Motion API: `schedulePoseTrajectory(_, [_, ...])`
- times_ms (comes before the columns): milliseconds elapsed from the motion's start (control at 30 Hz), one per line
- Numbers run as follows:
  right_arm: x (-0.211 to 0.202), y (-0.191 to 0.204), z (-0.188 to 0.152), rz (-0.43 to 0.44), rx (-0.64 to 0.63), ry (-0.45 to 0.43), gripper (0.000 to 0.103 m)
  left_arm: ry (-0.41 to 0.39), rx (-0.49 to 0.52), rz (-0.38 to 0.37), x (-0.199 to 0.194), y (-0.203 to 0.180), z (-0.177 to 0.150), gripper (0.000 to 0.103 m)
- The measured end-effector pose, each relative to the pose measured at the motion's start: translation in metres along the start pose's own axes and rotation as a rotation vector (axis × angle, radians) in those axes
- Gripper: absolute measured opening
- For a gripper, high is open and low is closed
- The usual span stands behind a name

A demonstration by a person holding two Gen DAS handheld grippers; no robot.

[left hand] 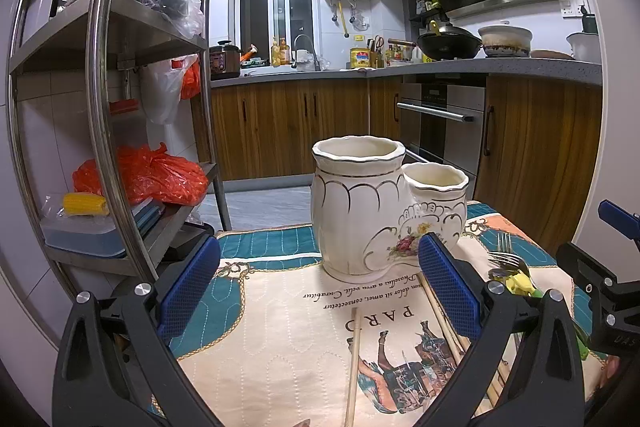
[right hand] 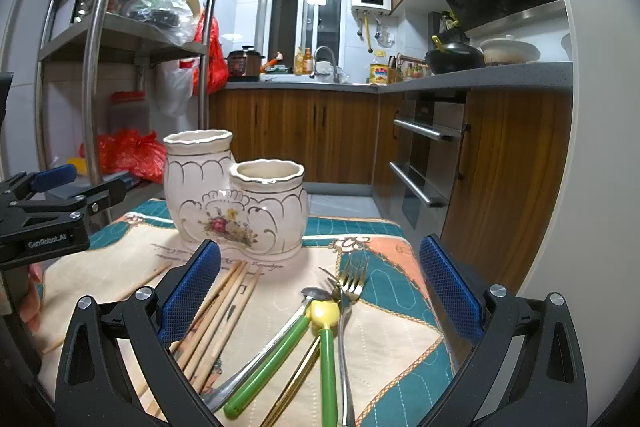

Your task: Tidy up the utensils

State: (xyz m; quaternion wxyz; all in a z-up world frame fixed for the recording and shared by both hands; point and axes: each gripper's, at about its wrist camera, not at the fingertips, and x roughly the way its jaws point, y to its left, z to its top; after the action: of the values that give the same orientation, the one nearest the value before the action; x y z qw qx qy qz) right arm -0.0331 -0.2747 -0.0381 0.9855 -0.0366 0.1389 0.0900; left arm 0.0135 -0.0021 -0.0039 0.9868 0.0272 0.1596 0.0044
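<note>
right wrist: utensils [right hand: 320,327] before holder [right hand: 236,203]

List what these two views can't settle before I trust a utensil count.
- Holder interiors: both views sit below the rims.
- Chopsticks: right wrist view, near ends behind the gripper finger; count unclear.
- Fork: left wrist view, handle behind the gripper finger.

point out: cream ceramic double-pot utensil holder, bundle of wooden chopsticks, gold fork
cream ceramic double-pot utensil holder [right hand: 240,211], right wrist view, floral front.
bundle of wooden chopsticks [right hand: 224,311], right wrist view, mid-shafts.
gold fork [right hand: 354,281], right wrist view, tines.
</note>
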Motion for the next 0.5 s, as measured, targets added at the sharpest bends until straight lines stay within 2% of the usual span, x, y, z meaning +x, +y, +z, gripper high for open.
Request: schedulePoseTrajectory(500, [-0.0001,-0.0001,0.0001,0.001,0.000,0.000,0.099,0.000,-0.001,-0.001,-0.0002,0.0006,0.0003,0.098])
